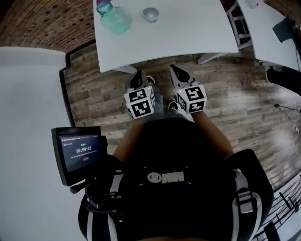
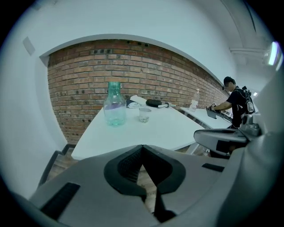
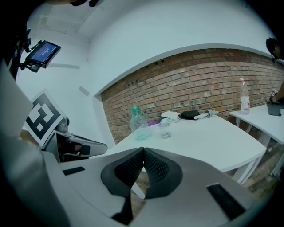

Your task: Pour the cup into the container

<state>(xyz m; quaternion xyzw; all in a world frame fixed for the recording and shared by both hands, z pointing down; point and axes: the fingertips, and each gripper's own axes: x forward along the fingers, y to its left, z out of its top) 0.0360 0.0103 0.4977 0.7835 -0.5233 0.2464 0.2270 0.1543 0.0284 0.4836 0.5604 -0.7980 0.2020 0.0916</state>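
- The left claw [image 1: 139, 74] is clenched: in the left gripper view its dark pads [image 2: 133, 166] meet at the tips with nothing between them.
- The right claw [image 1: 174, 69] is clenched too, its pads [image 3: 157, 168] closed tip to tip and empty.
- Both claws hang side by side over the wooden floor [image 1: 99, 94], short of the near edge of the white surface [image 1: 188, 33].
- The container [image 1: 114, 18], a teal glass bottle, stands upright toward the left edge of the surface.
- The cup [image 1: 150, 14], small and clear, stands upright near the container on its right, not touching it and well apart from both claws.
- A small screen [image 1: 77, 151] sits at the person's left side.
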